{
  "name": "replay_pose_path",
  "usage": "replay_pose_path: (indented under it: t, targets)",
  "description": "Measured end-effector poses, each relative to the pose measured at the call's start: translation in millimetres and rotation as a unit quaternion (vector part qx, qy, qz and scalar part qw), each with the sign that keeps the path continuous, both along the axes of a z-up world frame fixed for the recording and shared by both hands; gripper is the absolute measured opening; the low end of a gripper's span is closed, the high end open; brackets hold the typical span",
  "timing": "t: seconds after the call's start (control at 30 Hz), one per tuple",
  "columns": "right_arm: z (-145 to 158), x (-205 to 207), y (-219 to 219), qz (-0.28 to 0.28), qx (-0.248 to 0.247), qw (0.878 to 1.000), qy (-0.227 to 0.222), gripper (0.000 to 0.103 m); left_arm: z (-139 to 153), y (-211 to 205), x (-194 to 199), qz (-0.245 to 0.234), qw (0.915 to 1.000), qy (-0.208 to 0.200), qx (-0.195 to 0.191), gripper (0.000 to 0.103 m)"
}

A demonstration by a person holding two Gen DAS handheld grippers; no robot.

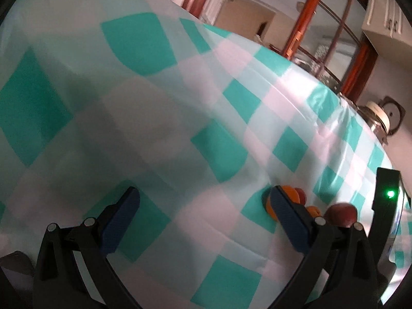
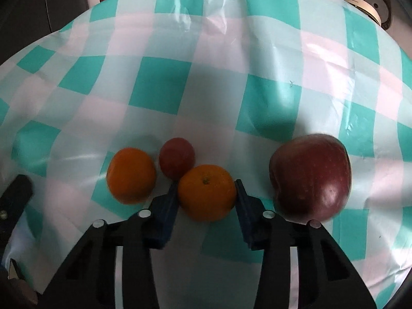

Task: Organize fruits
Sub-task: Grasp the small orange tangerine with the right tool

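Note:
In the right wrist view my right gripper (image 2: pixel 206 190) is shut on an orange (image 2: pixel 207 191), its blue pads against both sides. A second orange (image 2: pixel 131 175) lies to its left, a small red fruit (image 2: pixel 176 158) just behind, and a large dark red apple (image 2: pixel 311 177) to the right. In the left wrist view my left gripper (image 1: pixel 203 200) is open and empty above the checked tablecloth (image 1: pixel 154 103). Behind its right finger show an orange (image 1: pixel 289 191), a small red fruit (image 1: pixel 300 194) and the apple (image 1: pixel 341 213). The other gripper's black body (image 1: pixel 386 206) is at far right.
The teal and white checked plastic cloth (image 2: pixel 206 77) covers the table. A wooden-framed glass door (image 1: pixel 332 25) and a cream appliance (image 1: pixel 378 114) stand beyond the table's far edge. The appliance also shows in the right wrist view (image 2: pixel 368 5).

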State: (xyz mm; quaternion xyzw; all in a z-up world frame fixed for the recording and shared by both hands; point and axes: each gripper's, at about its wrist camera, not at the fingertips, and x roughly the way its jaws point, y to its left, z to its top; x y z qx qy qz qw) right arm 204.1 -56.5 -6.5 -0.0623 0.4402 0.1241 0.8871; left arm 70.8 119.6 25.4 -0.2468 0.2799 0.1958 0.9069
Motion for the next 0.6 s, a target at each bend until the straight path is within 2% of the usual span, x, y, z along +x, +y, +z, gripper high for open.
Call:
replay_pose_path:
  t: [0.13, 0.23, 0.33, 0.47, 0.6]
  targets:
    - [8, -37, -25, -0.019, 0.027, 0.999, -0.015, 0.041, 0, -15, 9, -0.044, 0.9988, 0.011, 0.019, 0.101]
    - [20, -75, -60, -0.058, 0.064, 0.995, -0.040, 0.041, 0, -32, 17, -0.083, 0.9955, 0.018, 0.043, 0.101]
    - [24, -107, -102, -0.113, 0.101, 0.987, -0.056, 0.042, 0, -45, 26, -0.118, 0.9913, 0.025, 0.052, 0.101]
    - [22, -132, -158, -0.178, 0.193, 0.963, -0.062, 0.042, -3, -56, 43, -0.159, 0.9855, 0.037, 0.045, 0.101]
    - [29, -129, -154, -0.210, 0.171, 0.959, -0.080, 0.042, -6, -65, 64, -0.172, 0.9825, 0.054, 0.048, 0.099]
